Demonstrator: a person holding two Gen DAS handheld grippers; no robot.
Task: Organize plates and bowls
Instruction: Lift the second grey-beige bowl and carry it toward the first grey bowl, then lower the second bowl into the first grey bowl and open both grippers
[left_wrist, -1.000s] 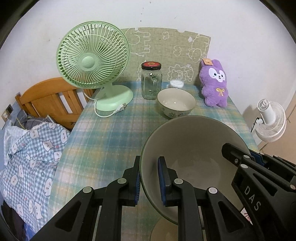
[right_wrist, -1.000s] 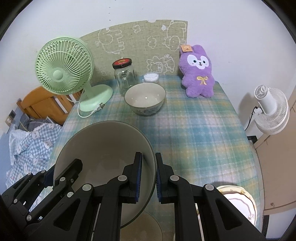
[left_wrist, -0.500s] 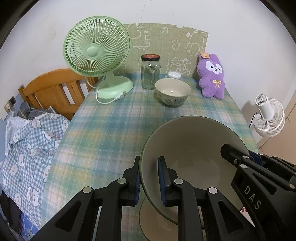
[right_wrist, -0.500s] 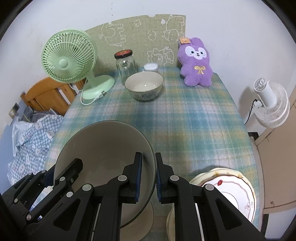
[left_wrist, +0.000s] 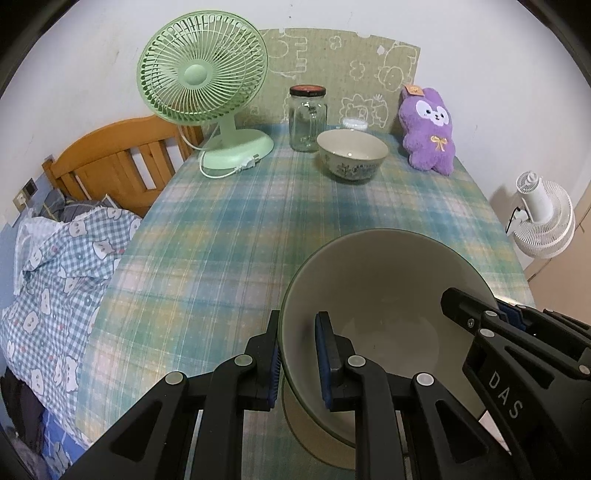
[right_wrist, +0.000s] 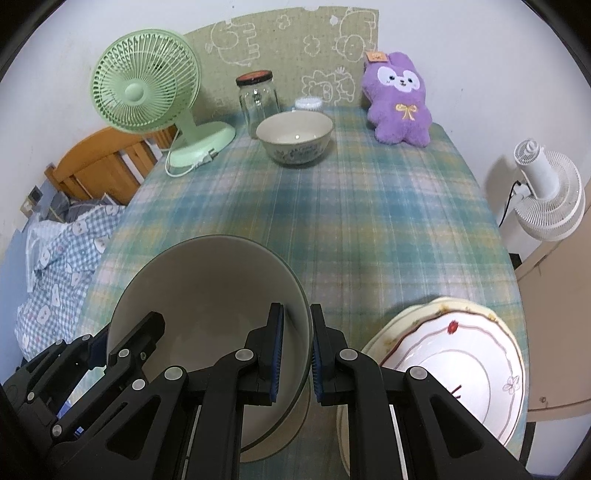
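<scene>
Both grippers hold one large grey-green bowl (left_wrist: 384, 295) by opposite sides of its rim, above the near edge of the table. My left gripper (left_wrist: 297, 354) is shut on its left rim. My right gripper (right_wrist: 295, 354) is shut on its right rim; the bowl also shows in the right wrist view (right_wrist: 207, 295). Under the bowl lies a beige plate (left_wrist: 295, 413). A small patterned bowl (left_wrist: 352, 155) stands at the far end of the table. A stack of white plates with flower print (right_wrist: 461, 369) lies at the near right.
The table has a green plaid cloth (left_wrist: 229, 229). At its far end stand a green desk fan (left_wrist: 207, 85), a glass jar (left_wrist: 307, 118), a small white container (left_wrist: 354, 123) and a purple plush toy (left_wrist: 430, 129). A wooden bed with bedding (left_wrist: 66, 236) is on the left, a white fan (left_wrist: 543, 214) on the right.
Both grippers have pulled back toward the near edge with the large bowl held between them. The far objects look smaller, and the plate stack has come into the right wrist view.
</scene>
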